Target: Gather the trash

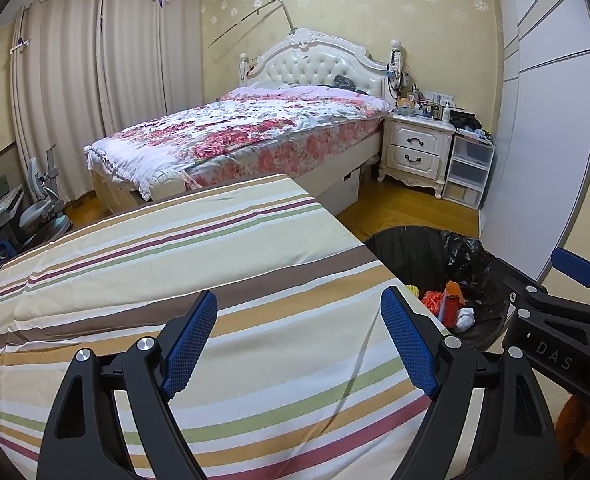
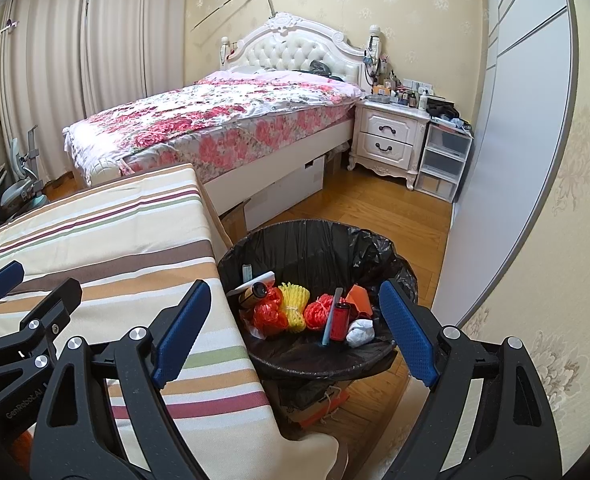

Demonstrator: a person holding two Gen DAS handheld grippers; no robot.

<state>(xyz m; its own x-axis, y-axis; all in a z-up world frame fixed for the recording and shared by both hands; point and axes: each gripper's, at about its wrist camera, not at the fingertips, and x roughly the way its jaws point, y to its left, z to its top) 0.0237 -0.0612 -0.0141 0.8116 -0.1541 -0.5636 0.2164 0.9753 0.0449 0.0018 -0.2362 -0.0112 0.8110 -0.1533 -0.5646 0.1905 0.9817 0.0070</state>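
From my left tongs [image 1: 299,344], spread wide and holding nothing, I look over the striped cloth [image 1: 175,264]; the bin [image 1: 451,280] sits ahead to the right, trash [image 1: 449,306] inside, my right tongs [image 1: 567,312] just beside it. From my right tongs [image 2: 295,332], also spread and bare, the bin [image 2: 315,240] lies straight ahead, with net wraps [image 2: 293,306], a red can [image 2: 339,320] and crumpled paper [image 2: 360,332] between the fingers.

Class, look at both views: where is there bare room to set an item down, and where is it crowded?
Free: the striped cloth, bare from the bin-side edge to its far end near the bed. Also the wood floor between bin and nightstand. Crowded: the bin, full of trash, and the nightstand top.
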